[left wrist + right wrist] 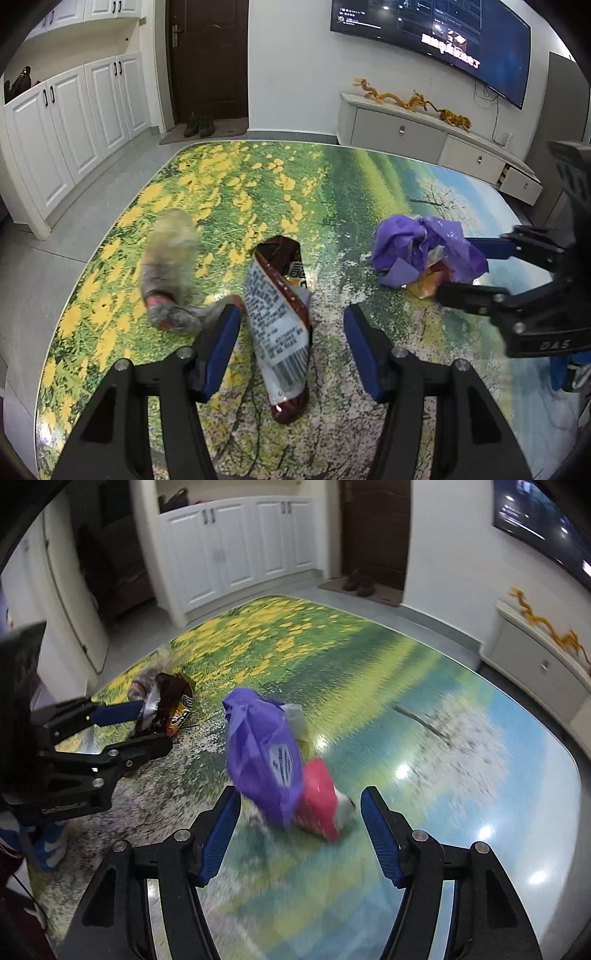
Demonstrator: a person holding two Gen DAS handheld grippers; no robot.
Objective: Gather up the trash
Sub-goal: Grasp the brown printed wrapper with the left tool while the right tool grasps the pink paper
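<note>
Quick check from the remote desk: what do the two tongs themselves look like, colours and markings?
Both match: the left tongs and right tongs have black skeletal arms with silver screw heads and blue ribbed pads on the fingers. Raised lettering marks the black body of each. No cables, sleeves or hands are visible.

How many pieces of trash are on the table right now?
3. A brown wrapper between the left tool's fingers, a grey crumpled wrapper to its left, and a purple bundle before the right tool. More may hide inside the bundle.
</note>
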